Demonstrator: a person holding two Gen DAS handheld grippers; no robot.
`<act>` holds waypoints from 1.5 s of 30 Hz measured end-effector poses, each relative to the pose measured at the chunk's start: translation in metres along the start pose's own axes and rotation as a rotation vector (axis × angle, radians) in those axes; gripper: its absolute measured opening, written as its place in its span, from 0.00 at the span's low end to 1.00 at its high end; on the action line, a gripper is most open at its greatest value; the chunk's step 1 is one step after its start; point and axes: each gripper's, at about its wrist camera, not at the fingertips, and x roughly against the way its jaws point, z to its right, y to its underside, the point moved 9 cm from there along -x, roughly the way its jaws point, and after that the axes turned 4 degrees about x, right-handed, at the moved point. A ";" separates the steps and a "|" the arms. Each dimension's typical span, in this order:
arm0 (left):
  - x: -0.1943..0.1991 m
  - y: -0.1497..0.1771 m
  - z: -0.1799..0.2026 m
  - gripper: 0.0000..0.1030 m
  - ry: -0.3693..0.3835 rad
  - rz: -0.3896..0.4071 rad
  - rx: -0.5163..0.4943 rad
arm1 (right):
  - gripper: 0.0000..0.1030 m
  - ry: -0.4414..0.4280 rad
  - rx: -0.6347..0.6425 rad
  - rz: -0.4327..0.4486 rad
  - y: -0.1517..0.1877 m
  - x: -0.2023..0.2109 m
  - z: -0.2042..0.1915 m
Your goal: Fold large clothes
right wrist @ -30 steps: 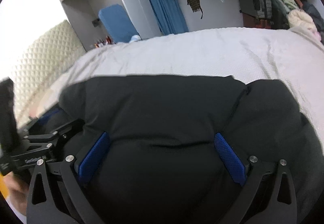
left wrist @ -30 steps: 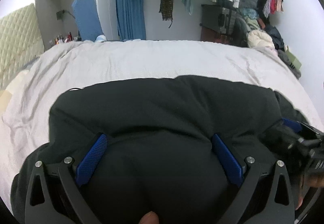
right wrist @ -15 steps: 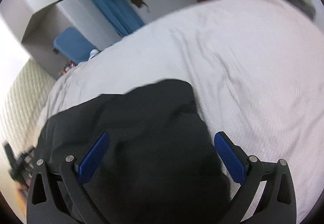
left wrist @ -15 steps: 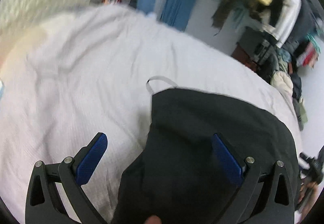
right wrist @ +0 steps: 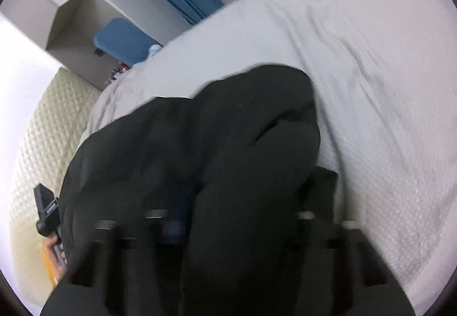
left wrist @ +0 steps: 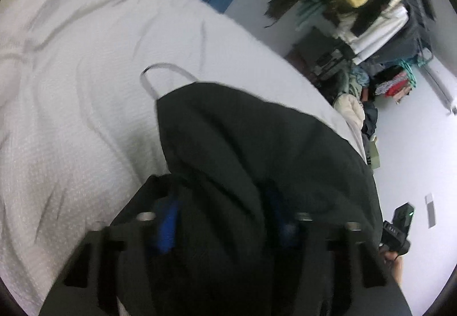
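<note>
Left wrist view: black garment [left wrist: 257,144] bunched between blurred blue fingers [left wrist: 167,224].

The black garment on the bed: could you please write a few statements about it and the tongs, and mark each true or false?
1. The black garment lies on a white bedspread. True.
2. The left tongs are wide open over bare bedding. False: they have closed in on a fold of the garment.
3. A grey loop sticks out at the garment's far corner. True.
4. The right tongs hold a yellow sweater. False: black cloth sits between them.
</note>
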 end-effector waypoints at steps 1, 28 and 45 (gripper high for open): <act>0.003 -0.002 0.005 0.26 -0.003 0.020 -0.021 | 0.13 0.020 0.034 0.017 -0.003 0.003 -0.008; 0.028 0.008 0.019 0.15 -0.268 0.155 -0.144 | 0.27 0.213 -0.003 0.103 -0.010 0.009 0.031; 0.198 0.035 0.093 0.80 -0.248 0.339 -0.207 | 0.93 0.232 0.078 0.340 -0.003 0.173 -0.074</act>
